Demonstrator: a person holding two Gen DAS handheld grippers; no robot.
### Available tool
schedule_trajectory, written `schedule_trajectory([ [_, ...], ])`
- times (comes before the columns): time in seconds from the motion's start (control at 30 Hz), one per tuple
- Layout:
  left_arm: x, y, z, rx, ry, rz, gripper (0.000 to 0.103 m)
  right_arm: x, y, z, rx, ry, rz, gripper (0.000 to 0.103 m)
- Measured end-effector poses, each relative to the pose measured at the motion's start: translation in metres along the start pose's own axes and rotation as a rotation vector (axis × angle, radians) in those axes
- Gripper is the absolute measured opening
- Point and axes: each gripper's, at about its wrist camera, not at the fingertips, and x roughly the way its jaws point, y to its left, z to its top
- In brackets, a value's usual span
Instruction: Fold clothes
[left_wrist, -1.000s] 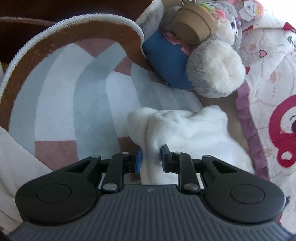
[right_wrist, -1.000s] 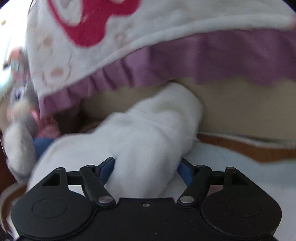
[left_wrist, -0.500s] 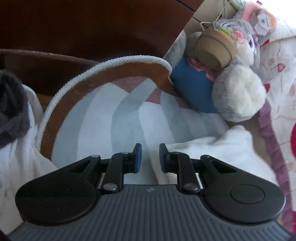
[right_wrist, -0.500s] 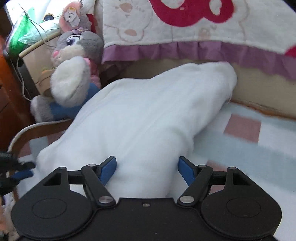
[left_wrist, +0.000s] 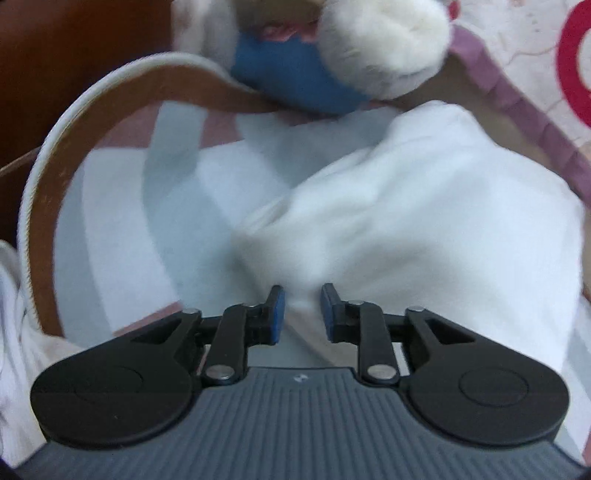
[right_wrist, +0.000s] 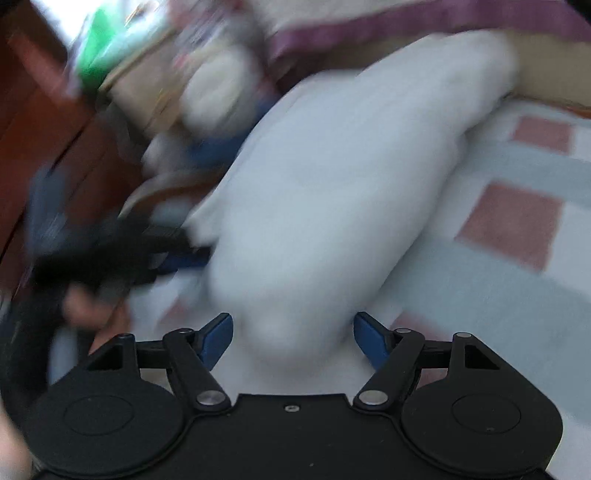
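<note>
A striped rug (left_wrist: 122, 206) in pale blue, white and pink blocks, with a brown border and white piping, fills most of both views. On it lies a white fleecy garment (left_wrist: 424, 221), a long soft mound that runs from the grippers toward the purple-frilled blanket (left_wrist: 517, 107) hanging at the far edge. A plush toy (left_wrist: 384, 44) with a blue body and pale fluffy limb sits at the rug's border, just beyond the garment's far end. A second heap of white cloth (left_wrist: 14, 332) lies off the rug at the lower left of the left wrist view.

The left gripper (left_wrist: 301, 308) has its blue-padded jaws a narrow gap apart with a pinch of the garment's near corner drawn between them; the cloth fills the gap, so it appears clamped, though blur makes the contact hard to confirm. The right gripper (right_wrist: 291, 338) has its jaws spread wide, the garment's rounded near end lying between them, apparently touching neither pad. In the right wrist view the left gripper shows as a dark smear at the garment's left edge, with a hand (right_wrist: 88, 310) behind it.
</note>
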Motion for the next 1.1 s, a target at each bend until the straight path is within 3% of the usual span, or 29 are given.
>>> schedule_trajectory([
  [0.2,-0.014,0.000,0.000,-0.010,-0.001,0.021,0.033,-0.031,0.018,-0.014,-0.102,-0.003,-0.032,0.075],
  [0.37,-0.036,-0.020,0.006,0.021,-0.025,-0.012,0.061,-0.060,0.021,0.009,-0.115,-0.052,-0.134,0.075],
  [0.43,-0.049,-0.035,0.009,0.050,-0.032,-0.024,0.067,-0.073,0.025,0.016,-0.144,-0.066,-0.153,0.075],
  [0.5,-0.071,-0.048,0.008,0.081,-0.031,-0.076,0.069,-0.088,0.029,0.019,-0.159,-0.080,-0.157,0.075],
  [0.63,-0.118,-0.070,-0.001,0.114,-0.071,-0.171,0.086,-0.122,0.033,0.017,-0.167,-0.103,-0.175,0.075],
  [0.8,-0.166,-0.095,-0.043,0.221,-0.076,-0.284,0.087,-0.157,0.034,0.007,-0.163,-0.123,-0.217,0.075],
  [0.97,-0.196,-0.106,-0.105,0.361,-0.091,-0.168,0.087,-0.189,0.033,-0.003,-0.116,-0.160,-0.246,0.075],
  [1.1,-0.226,-0.109,-0.135,0.425,-0.109,-0.127,0.087,-0.211,0.036,-0.017,-0.066,-0.179,-0.289,0.075],
])
